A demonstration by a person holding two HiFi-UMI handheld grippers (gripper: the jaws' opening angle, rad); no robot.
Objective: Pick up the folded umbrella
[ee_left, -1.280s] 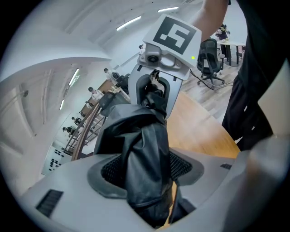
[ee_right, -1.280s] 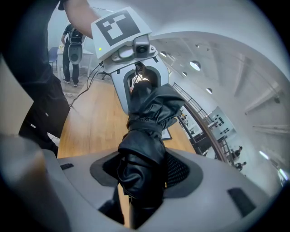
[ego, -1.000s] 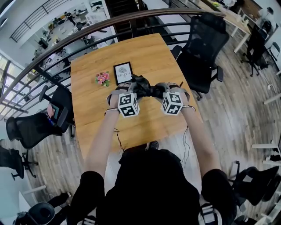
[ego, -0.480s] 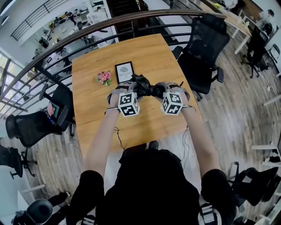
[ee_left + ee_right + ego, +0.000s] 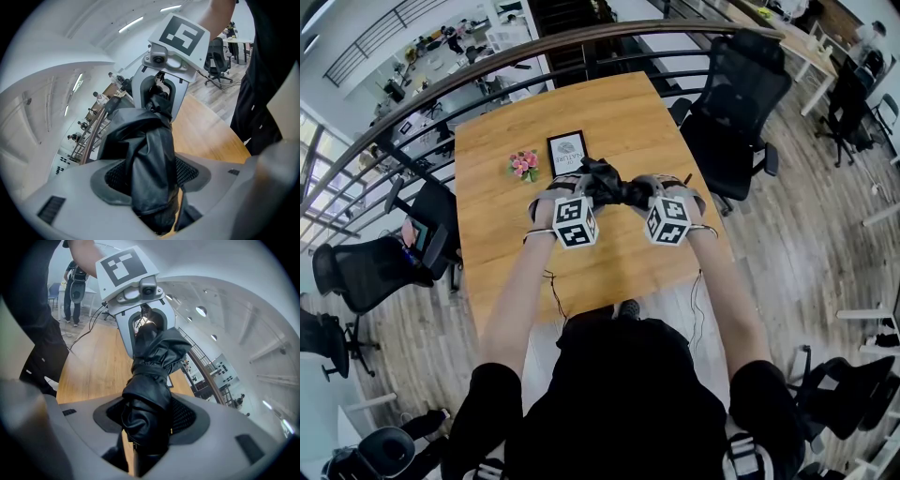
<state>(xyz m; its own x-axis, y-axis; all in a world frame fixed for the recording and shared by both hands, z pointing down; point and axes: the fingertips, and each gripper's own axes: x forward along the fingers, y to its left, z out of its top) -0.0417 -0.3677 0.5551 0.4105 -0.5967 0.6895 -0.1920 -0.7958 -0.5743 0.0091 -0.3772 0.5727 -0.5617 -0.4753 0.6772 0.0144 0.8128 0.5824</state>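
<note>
- Wooden worktop point(image 5: 609, 112): spreads under and beyond both pairs of jaws, and its near edge lies behind them, toward the person.
- Dark-framed picture point(image 5: 567, 153): sits on the worktop just beyond the left jaws, toward the far edge.
- Pink flowers point(image 5: 523, 165): a small bunch on the worktop, beyond the left jaws and further left, just beside the picture and not touching it.

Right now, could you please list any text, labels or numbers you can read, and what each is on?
No text can be read.
Framed card on the table: print beneath a round emblem, too small to read.
Left marker cube and right marker cube: black-and-white patterns, no words.
Folded umbrella: no print showing.
</note>
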